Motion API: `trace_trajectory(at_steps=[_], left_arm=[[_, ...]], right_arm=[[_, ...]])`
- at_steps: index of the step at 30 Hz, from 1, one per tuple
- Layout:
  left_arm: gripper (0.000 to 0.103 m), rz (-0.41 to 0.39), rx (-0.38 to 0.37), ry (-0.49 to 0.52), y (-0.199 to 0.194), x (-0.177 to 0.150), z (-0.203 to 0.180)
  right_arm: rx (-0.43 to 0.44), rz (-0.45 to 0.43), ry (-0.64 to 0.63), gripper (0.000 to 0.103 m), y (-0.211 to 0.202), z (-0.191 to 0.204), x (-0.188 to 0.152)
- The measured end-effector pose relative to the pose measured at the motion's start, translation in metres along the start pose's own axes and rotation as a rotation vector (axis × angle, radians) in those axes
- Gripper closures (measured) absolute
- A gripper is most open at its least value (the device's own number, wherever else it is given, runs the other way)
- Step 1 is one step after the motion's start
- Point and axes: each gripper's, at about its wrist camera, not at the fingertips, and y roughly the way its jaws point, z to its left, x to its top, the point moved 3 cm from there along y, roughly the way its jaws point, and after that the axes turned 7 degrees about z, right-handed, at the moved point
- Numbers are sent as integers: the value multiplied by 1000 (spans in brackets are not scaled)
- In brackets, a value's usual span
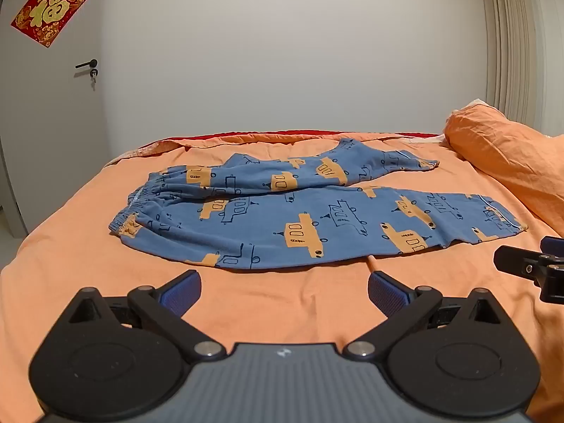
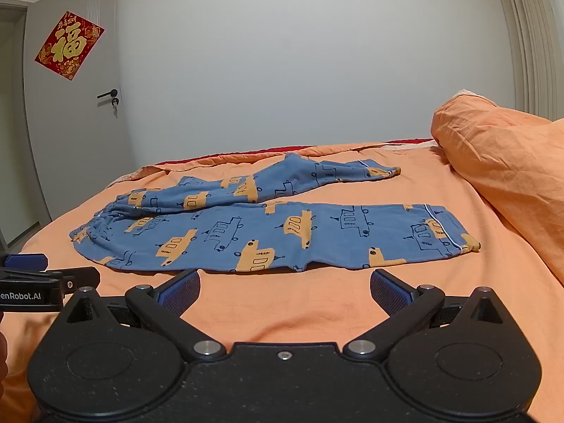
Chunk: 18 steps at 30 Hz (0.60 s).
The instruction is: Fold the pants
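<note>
1. Door (image 1: 53,105): far left, red-and-gold paper (image 1: 49,8) stuck on it.
2. Left gripper (image 1: 283,294): jaws spread wide, nothing between them, above the near sheet.
3. Pants (image 1: 317,218): blue with an orange vehicle print, lying flat mid-bed (image 1: 70,264); waistband left, near leg straight, far leg angled away.
4. Right gripper (image 2: 284,292): jaws spread wide, empty, just short of the near leg.
5. Pillow (image 2: 500,151): orange, far right.
</note>
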Motion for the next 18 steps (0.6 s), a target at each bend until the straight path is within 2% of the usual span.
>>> trace_trajectory(at_steps=[18], left_arm=[[0, 4, 0, -1, 0, 0, 0]], right_arm=[[0, 6, 1, 1, 0, 0, 0]])
